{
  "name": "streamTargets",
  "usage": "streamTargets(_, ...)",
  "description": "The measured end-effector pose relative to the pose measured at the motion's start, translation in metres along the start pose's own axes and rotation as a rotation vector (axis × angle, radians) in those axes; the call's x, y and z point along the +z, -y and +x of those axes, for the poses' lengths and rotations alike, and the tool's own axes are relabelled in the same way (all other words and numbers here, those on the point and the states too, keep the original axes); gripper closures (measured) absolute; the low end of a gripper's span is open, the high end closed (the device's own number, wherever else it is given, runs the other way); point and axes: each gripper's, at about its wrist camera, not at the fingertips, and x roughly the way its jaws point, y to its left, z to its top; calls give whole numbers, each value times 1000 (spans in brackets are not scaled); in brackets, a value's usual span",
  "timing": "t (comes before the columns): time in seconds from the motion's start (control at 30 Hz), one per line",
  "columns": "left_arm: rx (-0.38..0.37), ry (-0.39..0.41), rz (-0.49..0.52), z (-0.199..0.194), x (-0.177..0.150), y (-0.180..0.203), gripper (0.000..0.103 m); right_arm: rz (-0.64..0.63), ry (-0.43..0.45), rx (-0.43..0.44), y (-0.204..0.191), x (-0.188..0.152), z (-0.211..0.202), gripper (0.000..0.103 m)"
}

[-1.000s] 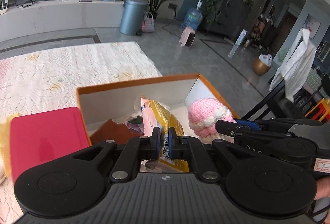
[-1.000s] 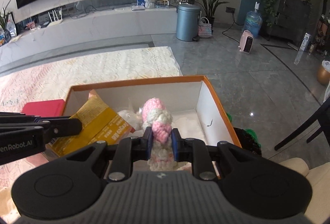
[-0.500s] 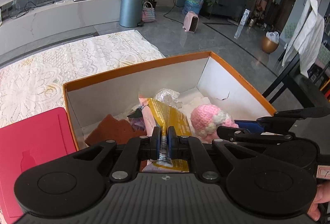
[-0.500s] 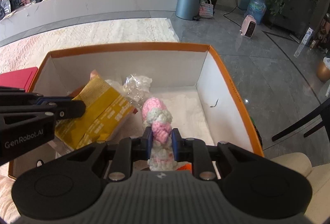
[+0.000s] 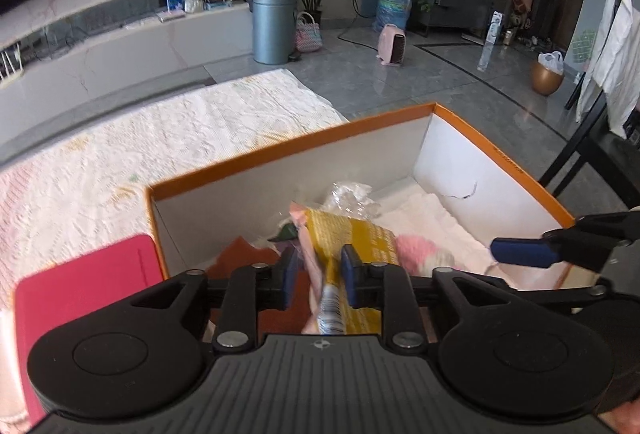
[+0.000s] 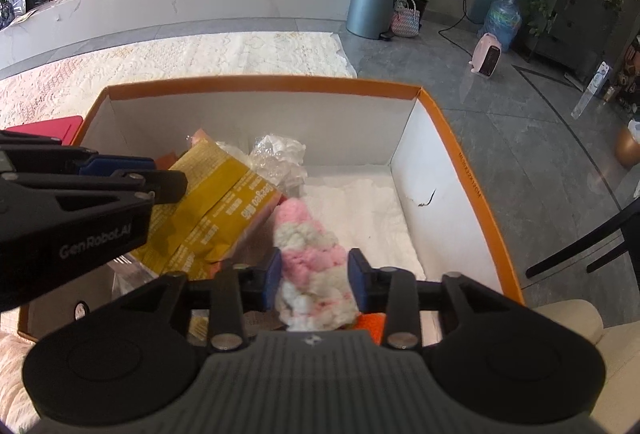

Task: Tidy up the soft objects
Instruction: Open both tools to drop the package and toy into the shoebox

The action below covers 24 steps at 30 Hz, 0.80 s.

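Yellow packet [image 6: 216, 202], knit toy [image 6: 310, 254] in box [image 6: 440, 122].

Matt white cardboard box [image 6: 436, 170] with orange rim; fuzzy pink-and-white knitted yarn toy [image 6: 316, 266]; glossy yellow crinkled foil packet [image 6: 216, 202]; crumpled clear plastic wrap [image 6: 280, 158]; lacy white cloth [image 5: 140, 154]; polished grey floor tiles [image 6: 520, 106].

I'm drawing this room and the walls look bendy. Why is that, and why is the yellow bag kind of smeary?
Both views come through a fisheye lens, so straight edges bow: in the right wrist view the orange box bulges outward. In the left wrist view the yellow bag and the lace cloth look motion-blurred, and daylight glares off the grey floor.
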Motion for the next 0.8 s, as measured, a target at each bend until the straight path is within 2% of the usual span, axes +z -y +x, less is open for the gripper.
streamTargets(0.07, 24, 13, 25, -3, 0, 2, 59, -8, 3, -1, -1, 1, -2, 61)
streamTargets(0.1, 25, 23, 31, -5, 1, 2, 48, -11, 4, -3, -1, 2, -4, 60)
streamTargets(0.13, 13, 35, 32, -8, 0, 1, 41, -12, 6, -4, -1, 2, -5, 59)
streamTargets(0.23, -8, 48, 16, -16, 2, -2, 39, -12, 18, -6, -4, 2, -12, 54)
streamTargets(0.47, -1, 70, -7, -40, -1, -16, 39, -18, 51, -17, -10, 4, -32, 52)
streamTargets(0.53, 3, 83, -24, -49, -4, -20, 39, -20, 68, -15, -12, 2, -40, 50)
streamTargets(0.6, 4, 102, -34, -61, -9, -26, 39, -18, 91, -10, -17, 0, -50, 43)
streamTargets(0.8, 37, 146, -72, -94, -31, -46, 39, 27, 155, 27, -36, -13, -79, 40)
